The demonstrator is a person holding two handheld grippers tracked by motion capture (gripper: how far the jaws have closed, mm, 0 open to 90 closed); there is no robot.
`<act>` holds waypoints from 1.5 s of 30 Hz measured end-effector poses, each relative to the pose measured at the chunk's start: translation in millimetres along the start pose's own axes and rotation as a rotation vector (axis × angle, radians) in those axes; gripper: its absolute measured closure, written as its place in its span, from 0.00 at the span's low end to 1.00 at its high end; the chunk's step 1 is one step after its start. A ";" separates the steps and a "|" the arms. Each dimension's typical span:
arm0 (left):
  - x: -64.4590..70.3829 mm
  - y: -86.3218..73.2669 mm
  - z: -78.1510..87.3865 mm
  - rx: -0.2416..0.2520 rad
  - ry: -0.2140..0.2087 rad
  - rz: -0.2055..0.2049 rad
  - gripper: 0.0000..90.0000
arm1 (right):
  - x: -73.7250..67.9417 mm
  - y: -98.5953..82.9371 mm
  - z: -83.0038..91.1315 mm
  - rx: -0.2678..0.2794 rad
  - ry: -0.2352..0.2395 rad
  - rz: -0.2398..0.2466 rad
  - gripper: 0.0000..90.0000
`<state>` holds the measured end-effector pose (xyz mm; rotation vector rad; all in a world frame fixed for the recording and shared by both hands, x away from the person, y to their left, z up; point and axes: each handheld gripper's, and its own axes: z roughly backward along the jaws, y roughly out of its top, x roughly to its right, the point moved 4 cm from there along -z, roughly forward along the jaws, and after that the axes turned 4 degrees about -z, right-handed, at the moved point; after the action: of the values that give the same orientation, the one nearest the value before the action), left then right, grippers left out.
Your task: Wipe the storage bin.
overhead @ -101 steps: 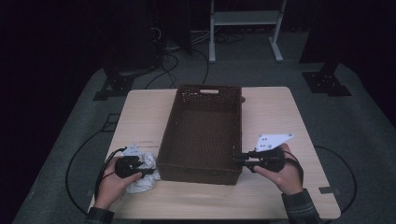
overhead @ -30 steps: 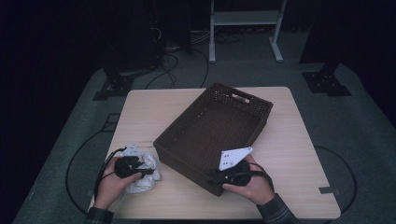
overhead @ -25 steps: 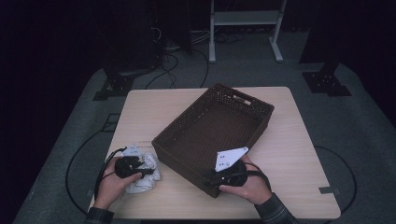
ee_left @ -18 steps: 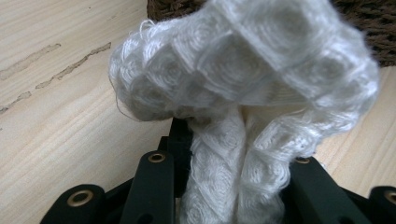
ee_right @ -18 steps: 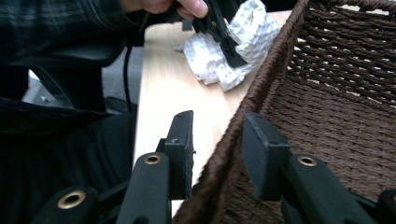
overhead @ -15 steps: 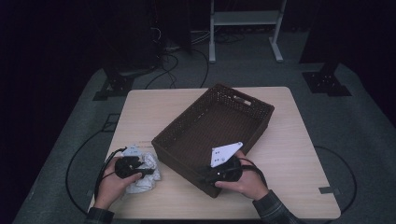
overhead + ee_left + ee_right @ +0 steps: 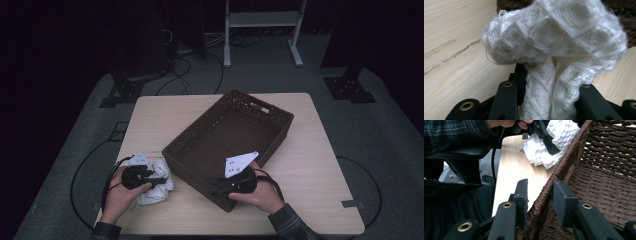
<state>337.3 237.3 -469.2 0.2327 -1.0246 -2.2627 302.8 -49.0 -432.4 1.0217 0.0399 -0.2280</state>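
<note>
White waffle-weave cloth (image 7: pixel 154 180) lies crumpled on the tabletop (image 7: pixel 310 150) near its front left corner, just beside the near left wall of the brown woven basket (image 7: pixel 200 145). The left tool (image 7: pixel 159 180) sits over the cloth, held in the person's left hand (image 7: pixel 120 192), with its black cable looping off the tabletop's left edge. In the left gripper view the jaws are clamped on a gathered fold of the cloth (image 7: pixel 554 50), which bulges out above them and hides most of the basket behind; pale wood grain shows to the left.

To the right, the basket stands skewed on the tabletop, its long side running from the near left toward the far right, a handle slot in its far end wall. Its near corner is between the jaws of the right tool (image 7: pixel 220 189), held in the right hand (image 7: pixel 260 192), whose sleeve is plaid. A grey three-cornered plate rides on top of that tool. In the right gripper view the jaws straddle the basket's rim (image 7: pixel 554 180), one outside the wall and one inside, closed against the weave. Farther off in that view the left tool (image 7: pixel 549 143) rests on the cloth (image 7: pixel 549 150) beside the basket's outer wall.
</note>
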 end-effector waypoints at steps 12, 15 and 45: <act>5.5 16.7 8.6 0.065 -0.031 -0.025 0.74 | 0.3 -0.8 0.1 0.005 0.001 0.006 0.73; 8.1 22.4 11.7 0.092 -0.043 -0.026 0.74 | 0.3 -0.7 0.0 0.005 0.001 0.005 0.73; -8.6 23.8 1.0 0.090 0.038 0.007 0.74 | 0.2 -0.6 -0.2 0.003 -0.004 0.003 0.73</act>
<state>355.0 231.4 -452.1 0.3081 -1.1071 -2.2003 302.8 -49.2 -433.0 1.0240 0.0347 -0.2279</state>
